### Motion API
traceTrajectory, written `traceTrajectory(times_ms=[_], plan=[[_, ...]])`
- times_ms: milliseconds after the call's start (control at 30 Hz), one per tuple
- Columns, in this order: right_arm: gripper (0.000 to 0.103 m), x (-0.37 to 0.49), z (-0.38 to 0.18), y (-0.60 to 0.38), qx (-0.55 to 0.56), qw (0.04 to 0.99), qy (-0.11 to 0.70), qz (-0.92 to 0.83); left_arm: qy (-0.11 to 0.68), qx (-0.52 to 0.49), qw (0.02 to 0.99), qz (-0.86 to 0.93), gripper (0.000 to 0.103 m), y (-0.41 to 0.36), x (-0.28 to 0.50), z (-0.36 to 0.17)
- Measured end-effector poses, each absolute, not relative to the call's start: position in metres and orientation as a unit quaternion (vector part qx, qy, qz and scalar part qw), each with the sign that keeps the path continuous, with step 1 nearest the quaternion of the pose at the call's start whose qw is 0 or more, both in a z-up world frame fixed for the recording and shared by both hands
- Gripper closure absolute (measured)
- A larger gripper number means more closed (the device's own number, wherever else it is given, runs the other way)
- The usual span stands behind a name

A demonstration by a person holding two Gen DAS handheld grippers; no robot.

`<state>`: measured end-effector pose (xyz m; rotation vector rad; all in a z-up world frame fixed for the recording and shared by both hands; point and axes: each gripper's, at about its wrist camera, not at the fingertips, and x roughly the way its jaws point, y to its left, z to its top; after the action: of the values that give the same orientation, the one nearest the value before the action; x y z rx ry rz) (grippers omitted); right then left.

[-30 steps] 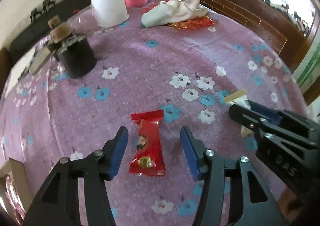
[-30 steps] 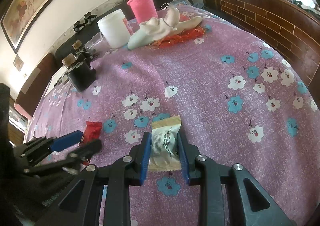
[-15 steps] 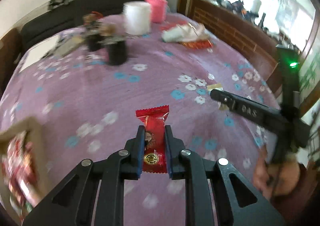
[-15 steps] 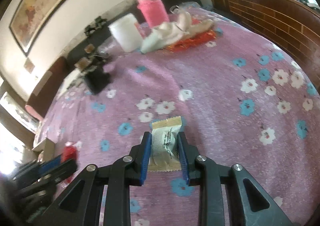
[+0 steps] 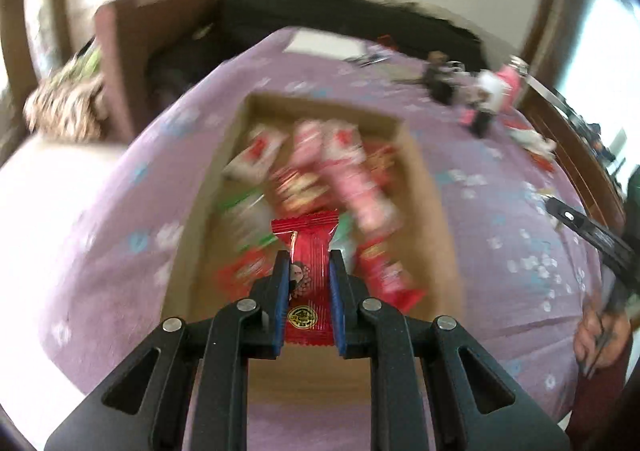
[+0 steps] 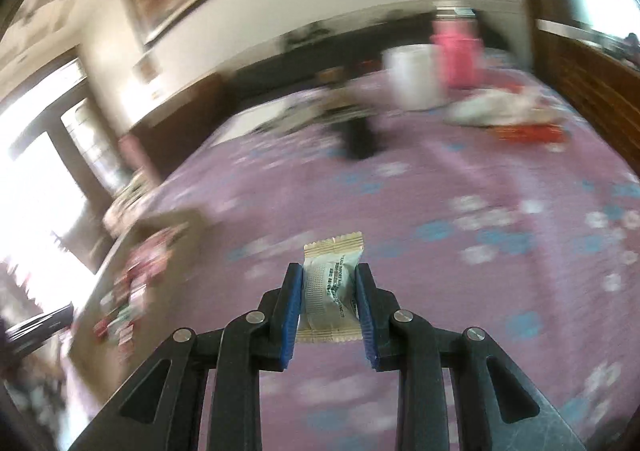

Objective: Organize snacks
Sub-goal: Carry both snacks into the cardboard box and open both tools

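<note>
My left gripper (image 5: 309,257) is shut on a red snack packet (image 5: 306,271) and hangs over the near end of a shallow cardboard box (image 5: 424,187) that holds several red, pink and white snack packs. In the right wrist view my right gripper (image 6: 329,271) is shut on a pale beige and white snack packet (image 6: 330,285), held above the purple flowered tablecloth (image 6: 460,187). The cardboard box (image 6: 176,219) lies at the far left of that view, blurred. The right gripper's arm (image 5: 592,235) shows at the right edge of the left wrist view.
At the far end of the table stand a white tub (image 6: 414,77), a pink bottle (image 6: 458,51), a dark jar (image 6: 360,131) and a crumpled cloth (image 6: 492,111) over red wrappers. A person's hand (image 5: 600,335) is at the right. A dark sofa (image 5: 320,19) runs behind the table.
The left gripper shut on the red packet, lifted it and swung left over the cardboard box. The right gripper rose and turned left with the beige packet still in it.
</note>
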<state>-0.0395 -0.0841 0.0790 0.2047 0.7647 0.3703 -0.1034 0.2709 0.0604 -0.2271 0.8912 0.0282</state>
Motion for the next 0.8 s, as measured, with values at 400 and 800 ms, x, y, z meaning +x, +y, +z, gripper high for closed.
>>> traceTrajectory(times_ms=[400, 800], plan=[[0.077, -0.099, 0.075, 0.103, -0.014, 0.846, 0.407, 0.345, 0.444, -0.094, 0.891, 0.026, 0.087, 0.267, -0.102, 0.028], [0.068, -0.121, 0.057, 0.142, -0.079, 0.842, 0.397, 0.356, 0.394, -0.110, 0.911, 0.047, 0.051, 0.278, -0.124, 0.051]])
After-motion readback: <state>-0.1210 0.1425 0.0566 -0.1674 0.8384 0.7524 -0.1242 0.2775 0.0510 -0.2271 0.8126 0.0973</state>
